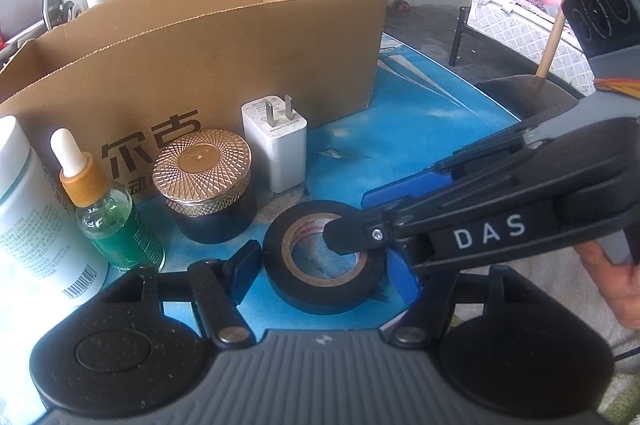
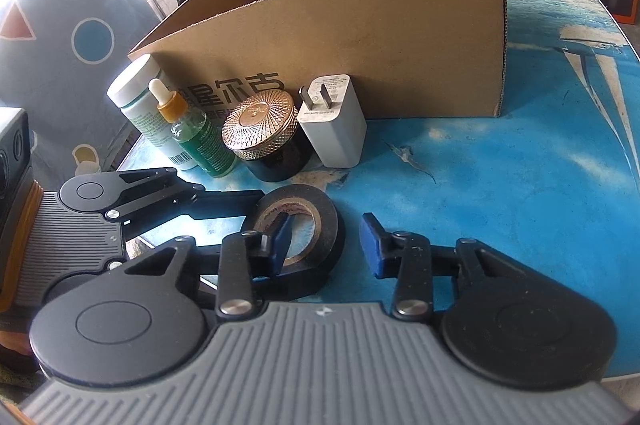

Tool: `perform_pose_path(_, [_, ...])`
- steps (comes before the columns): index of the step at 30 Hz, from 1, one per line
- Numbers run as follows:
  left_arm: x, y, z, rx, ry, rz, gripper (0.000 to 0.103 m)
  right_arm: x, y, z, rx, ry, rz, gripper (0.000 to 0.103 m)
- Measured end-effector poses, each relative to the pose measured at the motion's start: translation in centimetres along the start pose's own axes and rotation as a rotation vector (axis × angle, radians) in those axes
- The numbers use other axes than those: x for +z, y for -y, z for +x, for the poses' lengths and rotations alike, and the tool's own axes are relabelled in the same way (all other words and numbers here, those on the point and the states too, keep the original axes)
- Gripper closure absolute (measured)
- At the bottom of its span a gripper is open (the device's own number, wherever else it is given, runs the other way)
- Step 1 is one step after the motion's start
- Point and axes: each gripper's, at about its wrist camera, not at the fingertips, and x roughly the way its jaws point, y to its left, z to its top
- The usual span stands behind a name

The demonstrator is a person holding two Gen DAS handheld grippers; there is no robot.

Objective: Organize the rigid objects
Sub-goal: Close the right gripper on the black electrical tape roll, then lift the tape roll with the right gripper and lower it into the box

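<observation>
A black tape roll (image 1: 320, 289) (image 2: 330, 225) lies flat on the blue table (image 2: 500, 185). My left gripper (image 1: 324, 265) straddles the whole roll; its fingers (image 2: 224, 203) lie against the roll's outer sides, though one is hidden in the left wrist view. My right gripper (image 2: 325, 243) (image 1: 362, 213) comes in from the right. It has one finger inside the roll's hole and the blue pad of the other outside, with a small gap to the roll's wall.
Behind the roll stand a white plug charger (image 1: 274, 141) (image 2: 334, 121), a gold-lidded black jar (image 1: 206, 177) (image 2: 264, 137), a green dropper bottle (image 1: 116, 221) (image 2: 196, 137) and a white bottle (image 1: 28, 209) (image 2: 140, 101). An open cardboard box (image 1: 200, 37) (image 2: 360, 25) stands behind them. A hand (image 1: 616, 281) holds the right gripper.
</observation>
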Motion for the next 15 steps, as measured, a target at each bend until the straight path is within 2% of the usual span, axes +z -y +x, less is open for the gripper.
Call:
perform_pose_path(2, [-0.1, 0.2, 0.1, 0.005, 0.002, 0.011, 0.034, 0.1, -0.3, 0.1, -0.012, 0.004, -0.021, 0.072])
perform_pose_path(5, [0.0, 0.3, 0.2, 0.013, 0.007, 0.019, 0.036, 0.0, -0.7, 0.4, -0.027, 0.011, -0.038, 0.085])
perform_pose_path(10, [0.2, 0.4, -0.1, 0.007, 0.011, -0.011, 0.036, -0.1, -0.9, 0.0, -0.040, 0.030, -0.031, 0.086])
perform_pose_path(15, [1.0, 1.1, -2.9, 0.028, 0.079, 0.012, 0.036, 0.2, -2.1, -2.5, -0.052, 0.085, -0.060, 0.086])
